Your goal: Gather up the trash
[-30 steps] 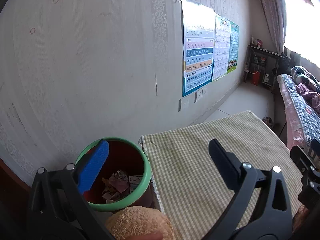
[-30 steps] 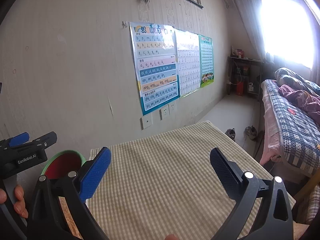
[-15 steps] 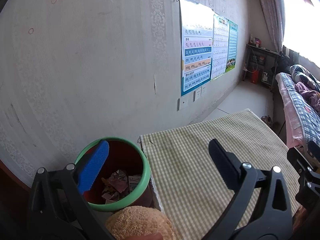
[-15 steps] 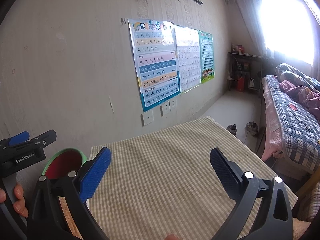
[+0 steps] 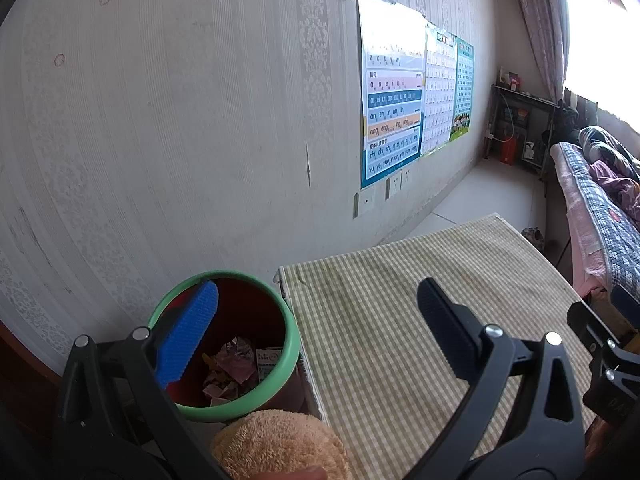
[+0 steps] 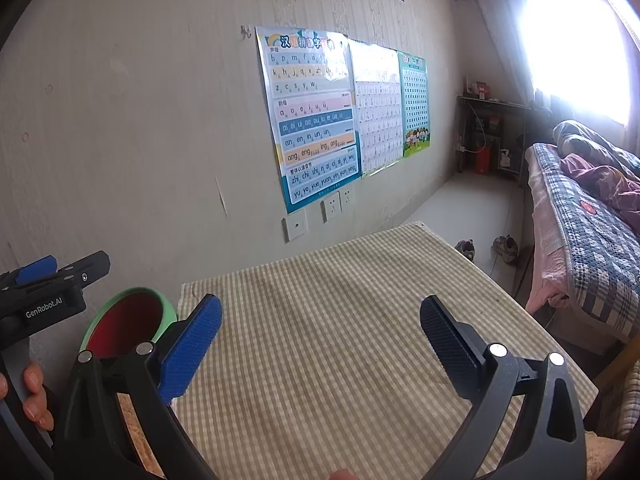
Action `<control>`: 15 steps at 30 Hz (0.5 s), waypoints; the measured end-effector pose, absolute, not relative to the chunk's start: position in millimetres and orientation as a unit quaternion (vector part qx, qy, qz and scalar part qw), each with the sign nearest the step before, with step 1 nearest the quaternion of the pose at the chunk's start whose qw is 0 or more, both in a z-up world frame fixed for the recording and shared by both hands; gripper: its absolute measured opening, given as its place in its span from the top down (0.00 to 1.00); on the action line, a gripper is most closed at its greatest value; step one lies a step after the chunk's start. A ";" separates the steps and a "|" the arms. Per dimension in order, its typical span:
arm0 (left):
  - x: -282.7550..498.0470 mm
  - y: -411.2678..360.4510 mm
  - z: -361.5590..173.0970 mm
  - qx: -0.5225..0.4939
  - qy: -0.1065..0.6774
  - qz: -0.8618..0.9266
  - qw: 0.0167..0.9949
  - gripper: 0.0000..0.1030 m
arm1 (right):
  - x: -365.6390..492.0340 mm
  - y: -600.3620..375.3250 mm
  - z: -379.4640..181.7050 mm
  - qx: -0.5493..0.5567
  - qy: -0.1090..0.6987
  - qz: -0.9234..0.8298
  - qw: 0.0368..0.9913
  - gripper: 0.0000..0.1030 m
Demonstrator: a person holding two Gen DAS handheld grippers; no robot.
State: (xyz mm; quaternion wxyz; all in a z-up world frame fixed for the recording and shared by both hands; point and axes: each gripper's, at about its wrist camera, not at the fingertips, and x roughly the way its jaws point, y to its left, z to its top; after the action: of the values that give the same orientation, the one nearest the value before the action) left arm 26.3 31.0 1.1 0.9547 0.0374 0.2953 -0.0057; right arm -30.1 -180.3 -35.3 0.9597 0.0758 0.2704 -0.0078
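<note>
Where fingers (image 5: 188, 336) gape: trash (image 5: 230, 372) in bin (image 5: 290, 354).

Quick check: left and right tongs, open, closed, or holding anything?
Left tongs: open, holding nothing, hovering by the green-rimmed bin.
Right tongs: open, holding nothing, over the checked tablecloth.

Table (image 6: 340, 360) under checked cloth (image 5: 400, 320)
</note>
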 end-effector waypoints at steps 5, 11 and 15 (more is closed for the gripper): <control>28.3 31.6 -2.9 0.034 0.301 -0.006 0.953 0.05 | -28.0 -181.1 -42.4 0.077 0.281 -0.006 0.957 0.07; 35.4 48.1 -27.5 0.020 0.324 0.000 0.946 0.05 | -12.6 -199.7 -70.7 0.088 0.323 -0.022 0.942 0.07; 39.7 74.7 -67.9 -0.004 0.391 -0.030 0.920 0.05 | 11.2 -258.9 -109.3 0.122 0.366 -0.118 0.915 0.07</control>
State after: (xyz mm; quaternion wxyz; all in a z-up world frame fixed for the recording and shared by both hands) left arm 39.7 74.7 -67.9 0.9201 -0.0036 0.3905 -0.0303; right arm 11.2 -258.9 -109.3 0.9152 0.1224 0.3655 -0.1177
